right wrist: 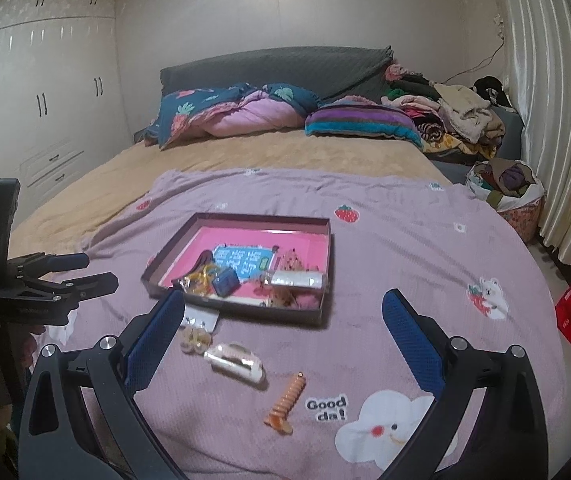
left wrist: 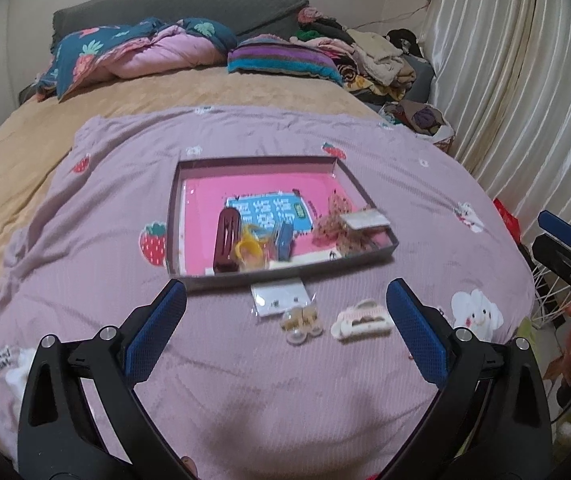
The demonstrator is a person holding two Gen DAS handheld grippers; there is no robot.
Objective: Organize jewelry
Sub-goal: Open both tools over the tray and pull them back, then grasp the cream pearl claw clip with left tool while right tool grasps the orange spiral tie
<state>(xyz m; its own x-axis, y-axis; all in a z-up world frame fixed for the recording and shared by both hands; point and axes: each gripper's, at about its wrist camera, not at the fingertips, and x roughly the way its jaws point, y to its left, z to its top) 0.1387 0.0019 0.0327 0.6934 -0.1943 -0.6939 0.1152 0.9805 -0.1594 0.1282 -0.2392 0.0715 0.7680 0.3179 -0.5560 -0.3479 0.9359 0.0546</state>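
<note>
The left gripper hovers low over the bedspread with its blue pads spread wide and nothing between them. The right gripper is spread just as wide and also empty.

Directly ahead of the left gripper, framed between its fingers, lie three loose pieces: a cream hair claw toward the right finger, a small cluster of pearl-and-gold earrings just left of it, and a clear earring card just beyond, nearly touching the near wall of the tray. The claw's long axis runs crosswise to the left gripper's fingers, so by my reading a closing pinch there would meet its ends instead of its flanks.

In the right wrist view the same claw lies ahead and to the left, angled, with an orange spiral clip near the centre of the right gripper's span, its long axis running roughly along the fingers. That clip looks the natural pick for the right hand, the claw and earrings for the left.

The tray sits farther out on the lilac strawberry-print bedspread, already holding a dark maroon clip, a yellow piece, a blue clip and beaded items. Beyond lie the tan blanket and piled bedding.
</note>
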